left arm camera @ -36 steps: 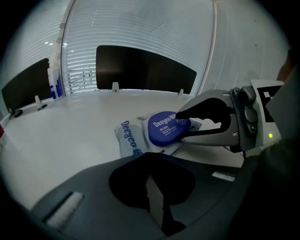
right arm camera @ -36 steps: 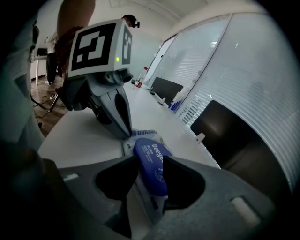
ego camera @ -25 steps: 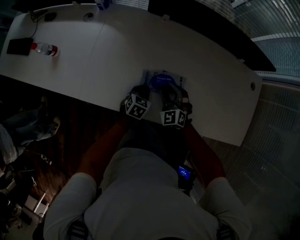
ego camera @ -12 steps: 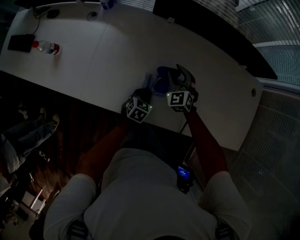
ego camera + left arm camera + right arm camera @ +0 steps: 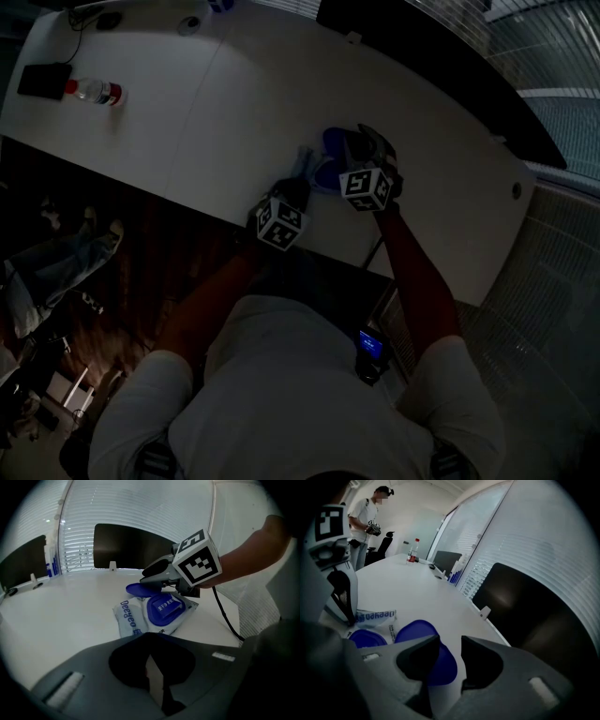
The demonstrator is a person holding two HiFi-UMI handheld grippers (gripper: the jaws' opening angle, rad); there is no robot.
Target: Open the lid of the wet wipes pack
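Plainly, the right gripper is seen with its jaws parted by a modest gap, and only bare white table shows through that gap. Nothing is clamped. The raised blue lid is found just beneath and behind this gripper's left-hand jaw; whether jaw and lid touch cannot be told. From the left gripper view the same jaw tips are seen hovering right at the lid's upper edge.

The left gripper is drawn nearly closed, with only a thin pale slit left between its jaws, and nothing is held in it. It is kept low over the table, on the near side of the pack.

The wet wipes pack is laid flat just ahead of the left gripper's jaws and directly below and to the left of the right gripper's jaws. Its blue lid frame faces upward, with the lid standing open on the far side.

Further along the table, well beyond the right gripper, a bottle with a red cap is stood upright, and a person is seen past the far end beside a chair. A dark panel is set against the blinds to the right of the right gripper. A black cable is trailed from that gripper down over the table edge.
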